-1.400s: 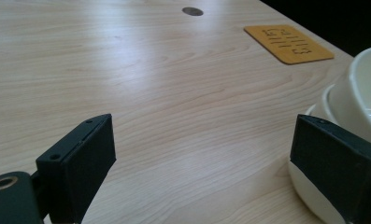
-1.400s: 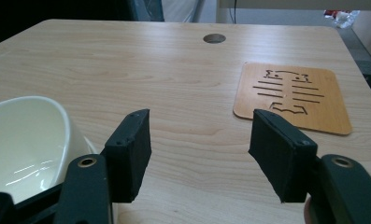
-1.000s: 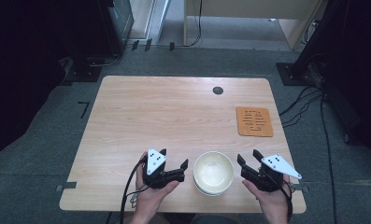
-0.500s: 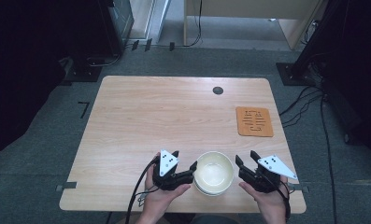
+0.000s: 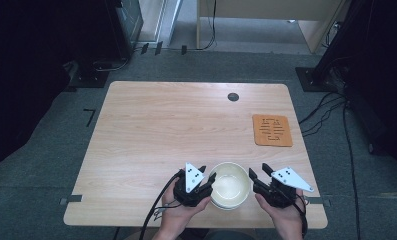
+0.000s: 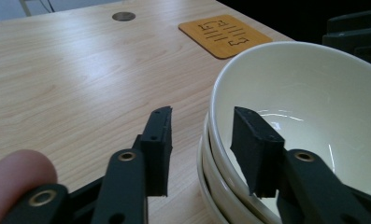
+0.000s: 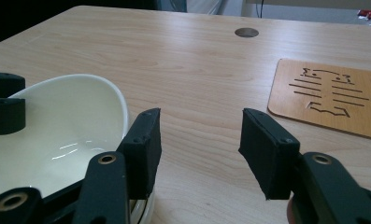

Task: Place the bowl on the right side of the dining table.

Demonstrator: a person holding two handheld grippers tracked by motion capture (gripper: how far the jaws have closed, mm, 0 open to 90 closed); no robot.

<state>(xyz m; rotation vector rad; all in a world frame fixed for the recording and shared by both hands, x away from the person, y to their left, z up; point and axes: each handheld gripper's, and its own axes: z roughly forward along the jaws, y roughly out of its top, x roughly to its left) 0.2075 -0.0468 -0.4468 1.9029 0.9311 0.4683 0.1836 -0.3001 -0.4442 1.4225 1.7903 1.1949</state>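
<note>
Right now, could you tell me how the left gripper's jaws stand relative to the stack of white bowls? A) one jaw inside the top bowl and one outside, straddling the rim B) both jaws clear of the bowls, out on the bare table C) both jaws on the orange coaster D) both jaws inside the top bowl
A: in the left gripper view, the left gripper has one jaw inside the top bowl and the other outside its rim.

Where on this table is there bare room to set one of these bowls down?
The whole far and left stretch of the table is bare, bordered by the round grommet and the wooden coaster. The strip between coaster and right gripper is narrower. It is crowded at the near edge, where the stacked bowls sit between both grippers, the left gripper straddling the rim.
</note>
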